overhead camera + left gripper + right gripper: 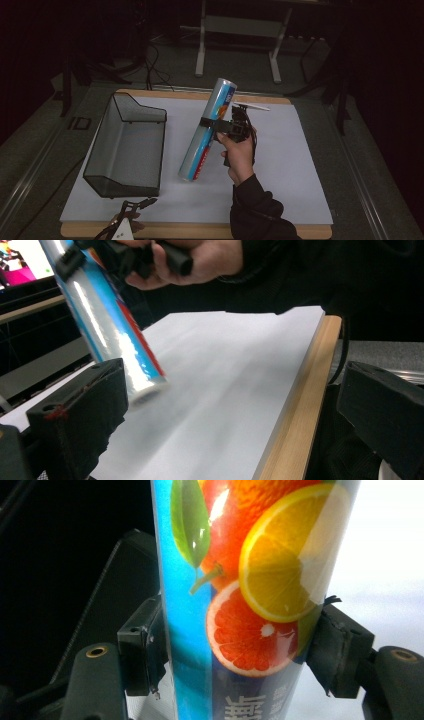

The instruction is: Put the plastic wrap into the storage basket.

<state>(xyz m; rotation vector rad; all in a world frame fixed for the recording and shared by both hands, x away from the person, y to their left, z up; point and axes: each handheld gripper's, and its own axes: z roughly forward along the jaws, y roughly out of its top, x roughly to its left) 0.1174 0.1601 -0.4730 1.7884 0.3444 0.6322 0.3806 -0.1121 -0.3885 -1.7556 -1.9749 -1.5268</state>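
Note:
A long roll (197,157) in glossy blue wrap with citrus pictures (250,600) is held tilted over the white sheet, its top leaning away from me. My right gripper (208,123) is shut on it about mid-length, with one pad (142,645) pressing each side. The roll's lower end (142,387) hangs close to the sheet; I cannot tell if it touches. My left gripper (142,203) rests at the table's near left edge, its jaws wide apart (232,395) with nothing between them.
A black mesh basket (107,120) stands on the left of the white sheet (285,160), just left of the roll. The table's wooden edge (295,405) runs along the front. Stands and cables sit on the dark floor beyond.

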